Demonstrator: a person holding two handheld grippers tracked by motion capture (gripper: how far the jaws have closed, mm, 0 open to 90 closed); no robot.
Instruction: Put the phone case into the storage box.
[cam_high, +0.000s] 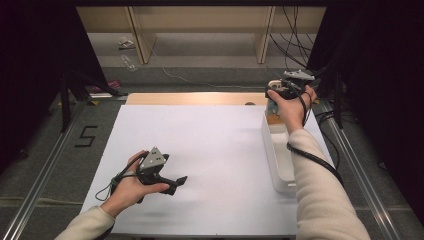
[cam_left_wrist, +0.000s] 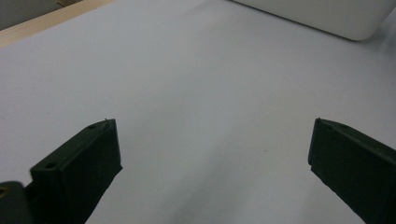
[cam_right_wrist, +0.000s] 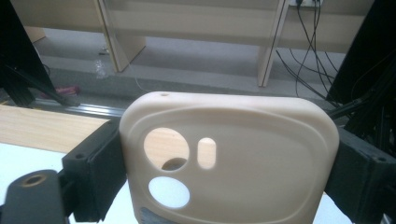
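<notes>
One beige phone case (cam_right_wrist: 229, 158) was clamped between the jaws of the right gripper (cam_right_wrist: 224, 163), raised beyond the far end of the single white bin (cam_high: 278, 165). It looked light, thin-walled and slightly flexible, smooth enough to slip; the grip across its two long edges, below the three camera cut-outs, seemed soundest. Left gripper (cam_left_wrist: 212, 163) hovered released, jaws wide, over the white sheet (cam_left_wrist: 187, 84), the bin ahead of it
</notes>
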